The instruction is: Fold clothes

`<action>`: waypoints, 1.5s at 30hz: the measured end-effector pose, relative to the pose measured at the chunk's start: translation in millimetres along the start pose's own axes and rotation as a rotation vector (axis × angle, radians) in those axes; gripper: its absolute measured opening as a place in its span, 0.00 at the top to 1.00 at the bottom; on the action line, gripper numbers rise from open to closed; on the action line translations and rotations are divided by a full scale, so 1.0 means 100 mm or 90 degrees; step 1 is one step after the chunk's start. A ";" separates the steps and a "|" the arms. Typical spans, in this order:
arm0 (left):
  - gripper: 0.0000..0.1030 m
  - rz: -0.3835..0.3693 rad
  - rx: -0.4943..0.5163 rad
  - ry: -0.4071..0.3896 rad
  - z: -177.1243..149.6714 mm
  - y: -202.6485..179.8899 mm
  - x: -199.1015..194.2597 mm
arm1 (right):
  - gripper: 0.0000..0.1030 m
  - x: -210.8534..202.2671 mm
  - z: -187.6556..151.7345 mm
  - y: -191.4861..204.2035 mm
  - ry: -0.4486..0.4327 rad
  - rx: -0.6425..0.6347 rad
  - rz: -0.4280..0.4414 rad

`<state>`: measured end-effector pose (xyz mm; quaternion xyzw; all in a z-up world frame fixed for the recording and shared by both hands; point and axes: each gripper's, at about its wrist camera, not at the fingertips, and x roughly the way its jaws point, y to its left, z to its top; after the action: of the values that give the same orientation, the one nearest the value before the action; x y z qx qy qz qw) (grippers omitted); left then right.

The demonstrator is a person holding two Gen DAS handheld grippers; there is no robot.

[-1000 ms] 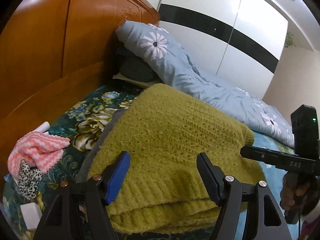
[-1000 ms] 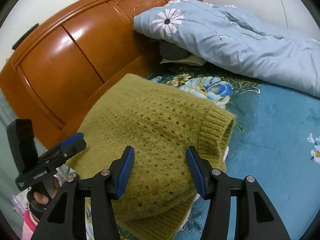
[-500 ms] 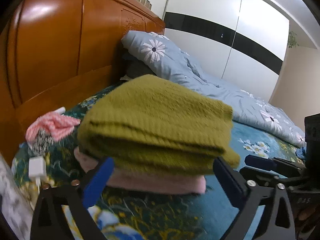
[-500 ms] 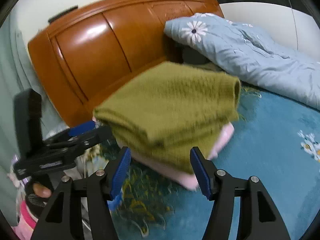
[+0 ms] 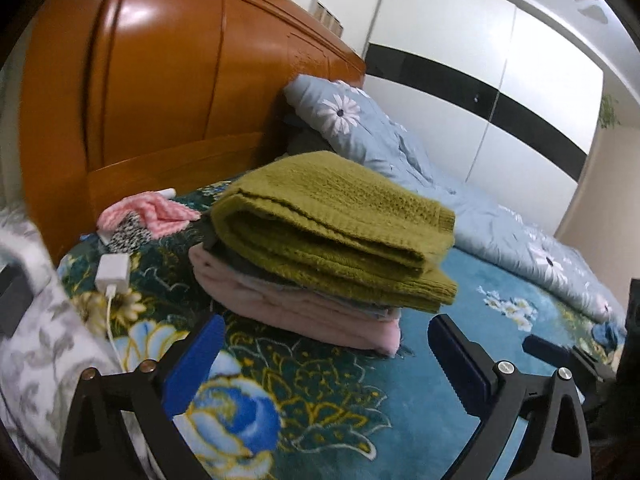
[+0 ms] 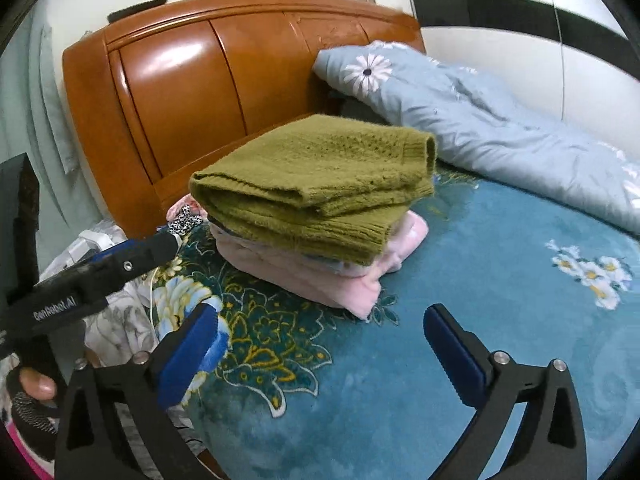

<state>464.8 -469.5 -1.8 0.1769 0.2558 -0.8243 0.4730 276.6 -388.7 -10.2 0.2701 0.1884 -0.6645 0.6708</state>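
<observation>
Right wrist view: folded olive sweater (image 6: 316,184) atop pink stack, both grippers (image 6: 320,336) (image 5: 326,342) spread empty, bedspread (image 6: 480,300) bare around.

— From where do we look with the left tool (image 5: 320,344)?

— Low over the bed (image 5: 500,344), along its two fingers, toward the headboard (image 5: 160,92); the clothes stack (image 5: 320,248) sits just ahead of the tips, close.

— And the right tool (image 6: 320,336)?

— Also low and near, facing the same headboard (image 6: 192,92), a little higher, with the stack (image 6: 312,200) ahead of the tips.

— What do we share?

— The stack, the headboard, the blue quilt (image 5: 400,152), and each view catches the other tool at its edge.
</observation>
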 end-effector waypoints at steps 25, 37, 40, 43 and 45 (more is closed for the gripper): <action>0.00 0.121 0.056 -0.022 -0.53 -0.32 -0.57 | 0.00 -0.55 -0.40 0.22 -0.004 -0.017 -0.104; 0.00 0.118 0.077 -0.020 -0.59 -0.40 -0.60 | 0.00 -0.61 -0.50 0.26 0.006 -0.020 -0.119; 0.00 0.116 0.077 -0.018 -0.60 -0.39 -0.59 | 0.00 -0.61 -0.51 0.26 0.007 -0.020 -0.120; 0.00 0.110 0.076 -0.015 -0.61 -0.39 -0.59 | 0.00 -0.61 -0.52 0.25 0.010 -0.018 -0.120; 0.00 0.112 0.077 -0.016 -0.62 -0.39 -0.59 | 0.00 -0.61 -0.52 0.24 0.010 -0.015 -0.120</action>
<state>463.4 -375.7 -10.4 0.2167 0.1828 -0.7956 0.5354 303.3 -309.5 -11.3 0.2485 0.2264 -0.7204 0.6066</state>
